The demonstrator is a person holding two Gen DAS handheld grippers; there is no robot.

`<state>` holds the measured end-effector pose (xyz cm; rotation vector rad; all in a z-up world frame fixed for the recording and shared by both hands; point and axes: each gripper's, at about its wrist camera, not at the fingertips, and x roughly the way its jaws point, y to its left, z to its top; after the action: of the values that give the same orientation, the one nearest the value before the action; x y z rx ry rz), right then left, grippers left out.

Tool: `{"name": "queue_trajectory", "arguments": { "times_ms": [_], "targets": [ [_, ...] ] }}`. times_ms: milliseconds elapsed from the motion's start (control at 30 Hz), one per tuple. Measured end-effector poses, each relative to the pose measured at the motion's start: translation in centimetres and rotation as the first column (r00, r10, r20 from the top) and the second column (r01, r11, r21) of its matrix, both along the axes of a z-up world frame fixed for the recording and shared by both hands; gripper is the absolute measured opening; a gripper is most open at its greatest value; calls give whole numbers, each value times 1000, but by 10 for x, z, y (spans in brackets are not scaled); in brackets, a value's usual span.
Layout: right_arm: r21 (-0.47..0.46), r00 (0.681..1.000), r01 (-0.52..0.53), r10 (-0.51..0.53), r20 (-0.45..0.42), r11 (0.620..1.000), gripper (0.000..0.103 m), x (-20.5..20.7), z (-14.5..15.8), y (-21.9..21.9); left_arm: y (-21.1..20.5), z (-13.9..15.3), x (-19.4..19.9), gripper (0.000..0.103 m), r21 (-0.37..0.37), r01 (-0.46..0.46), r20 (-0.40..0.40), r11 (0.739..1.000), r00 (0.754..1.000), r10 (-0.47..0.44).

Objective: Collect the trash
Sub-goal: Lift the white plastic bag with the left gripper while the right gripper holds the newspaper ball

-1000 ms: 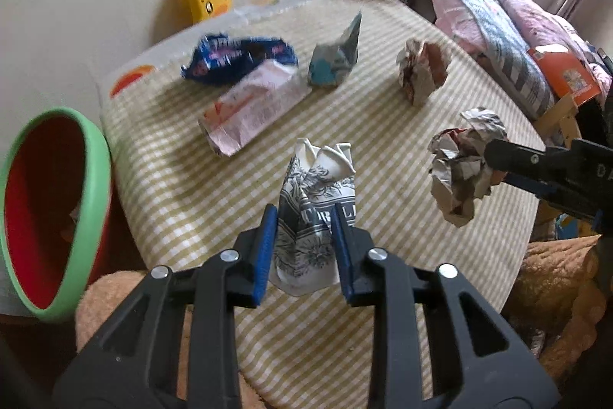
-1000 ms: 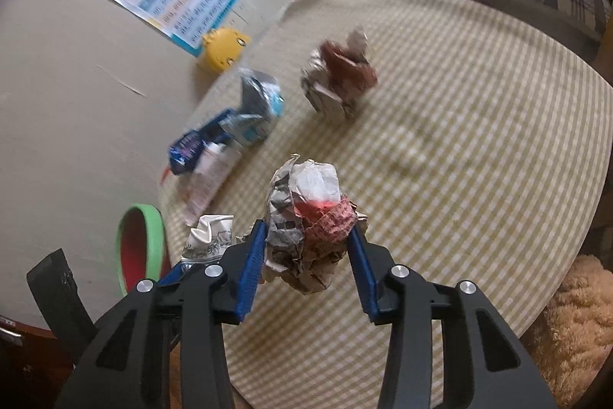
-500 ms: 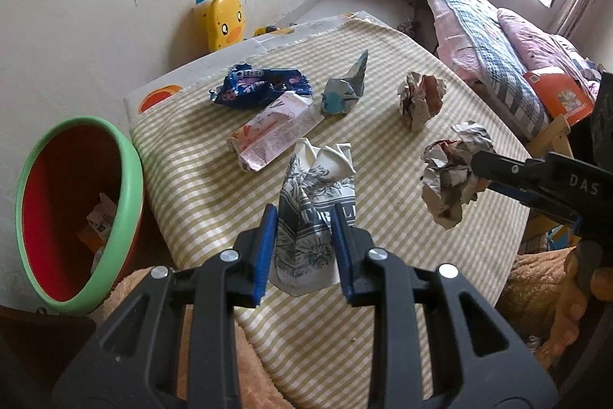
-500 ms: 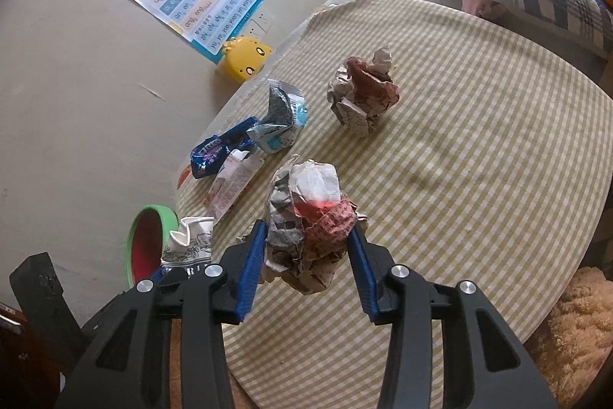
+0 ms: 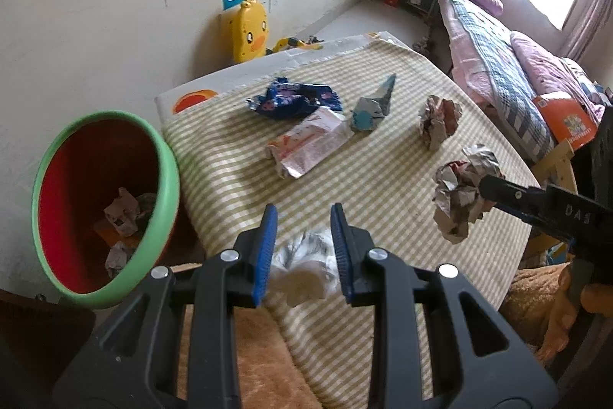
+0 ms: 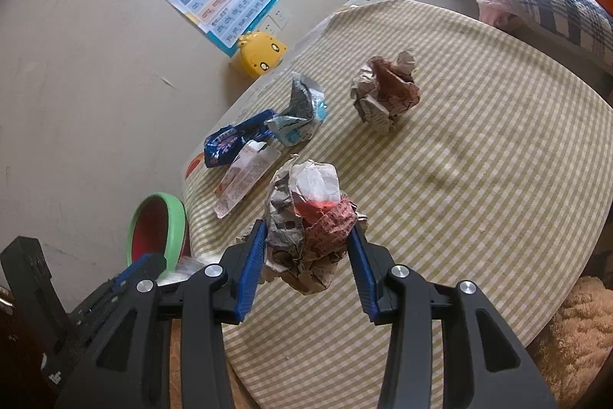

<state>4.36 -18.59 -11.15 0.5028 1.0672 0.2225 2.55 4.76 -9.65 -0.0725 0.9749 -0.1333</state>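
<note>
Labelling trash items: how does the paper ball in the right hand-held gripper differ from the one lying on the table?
1. The held paper ball is clamped in the right hand-held gripper, off the checked tablecloth; the loose paper ball rests on it, untouched.
2. The held ball shows a white patch and red print; the loose ball is brownish-red inside.
Both are crumpled printed paper.
</note>
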Motion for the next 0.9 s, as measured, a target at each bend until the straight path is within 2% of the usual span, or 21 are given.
{"name": "queue_trajectory", "arguments": {
  "times_ms": [200,300,333,367,400,533,633,767,900],
  "targets": [
    [-20,1000,-29,29,10,999,41,-1,1,8,16,2,-1,28,-4,-38,0,999,999,38],
    [-29,1000,-19,19,0,999,41,-1,-1,5,16,-3,1,28,-6,-32,-35,999,999,31],
    [-27,1000,-15,15,-4,1000,41,-1,-2,4,13,-5,2,28,-5,-19,-44,1000,999,18],
    [-24,1000,-10,10,-9,1000,41,-1,-3,3,9,-7,2,32,3,-4,-52,1000,999,4],
    [-22,1000,-7,7,-13,1000,41,-1,-4,2,6,-10,2,41,12,14,-62,1000,998,-13],
    [-15,999,-5,5,-34,1000,41,0,-7,2,-13,-27,1,51,75,99,-111,992,990,-91],
    [0,999,-5,5,-50,1000,41,1,-11,0,-27,-37,0,52,86,165,-153,983,977,-150],
    [10,998,-2,3,-60,1000,42,2,-13,-1,-48,-46,-7,58,84,263,-187,961,952,-244],
    [16,998,5,-4,-65,1000,42,2,-14,-3,-58,-52,-13,58,35,302,-220,953,932,-288]
  ]
}}
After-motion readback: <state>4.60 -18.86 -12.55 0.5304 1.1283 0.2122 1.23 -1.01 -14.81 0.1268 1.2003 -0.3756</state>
